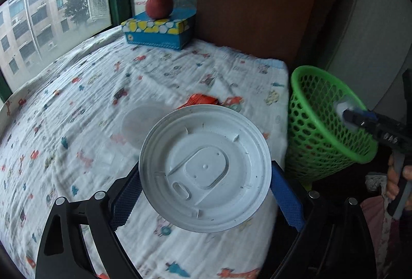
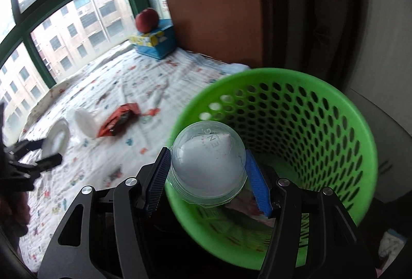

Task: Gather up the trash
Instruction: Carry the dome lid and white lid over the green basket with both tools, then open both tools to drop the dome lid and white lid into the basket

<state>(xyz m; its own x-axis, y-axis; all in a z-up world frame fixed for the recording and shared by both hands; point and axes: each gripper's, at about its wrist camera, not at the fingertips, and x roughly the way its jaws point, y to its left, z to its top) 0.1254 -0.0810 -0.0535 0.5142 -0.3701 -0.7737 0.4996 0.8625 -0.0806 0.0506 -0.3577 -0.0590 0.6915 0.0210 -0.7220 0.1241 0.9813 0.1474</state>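
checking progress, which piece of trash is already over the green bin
The clear plastic cup in the right gripper, held over the green basket. The white lid, orange wrapper and white cup are over the bed.

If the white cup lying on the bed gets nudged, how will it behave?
The white cup lies on its side, so it would probably roll in a curve. It looks empty and light, likely easy to shove. The soft quilt may damp that.

right tool (image 2: 208, 176): clamped on clear plastic cup (image 2: 208, 165) | cup: over green basket (image 2: 334, 124) rim | bed (image 2: 108, 88): orange wrapper (image 2: 117, 122), white cup (image 2: 85, 122)
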